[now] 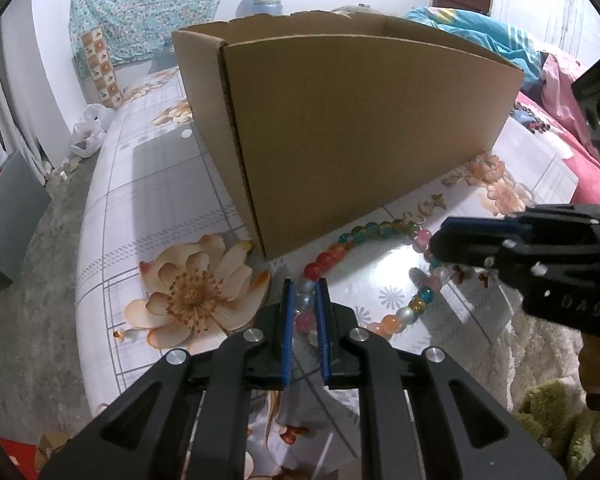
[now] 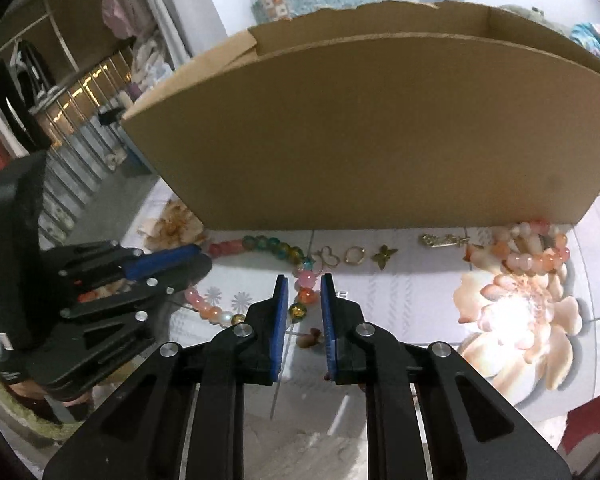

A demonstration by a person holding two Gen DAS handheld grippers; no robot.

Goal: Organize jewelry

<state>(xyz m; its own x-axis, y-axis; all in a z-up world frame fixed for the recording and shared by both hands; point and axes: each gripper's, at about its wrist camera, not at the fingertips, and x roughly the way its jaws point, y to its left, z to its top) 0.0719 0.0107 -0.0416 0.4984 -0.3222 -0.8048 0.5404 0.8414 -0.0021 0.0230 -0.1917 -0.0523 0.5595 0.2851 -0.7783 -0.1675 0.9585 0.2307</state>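
Both grippers pinch necklace (image 1: pixel 342 250) beside box (image 1: pixel 340 128).

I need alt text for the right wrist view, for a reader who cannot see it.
The right gripper closes on a multicoloured glass-bead necklace lying on a floral tablecloth, before a brown cardboard box. The left gripper grips the same necklace.

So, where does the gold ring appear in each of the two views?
Left wrist view: only small gold pieces show right of centre by the box's lower edge; the ring cannot be told apart among them.
Right wrist view: gold ring sits centre, between a heart-shaped piece and a leaf-shaped piece.
Shared landmark: the cardboard box directly behind.
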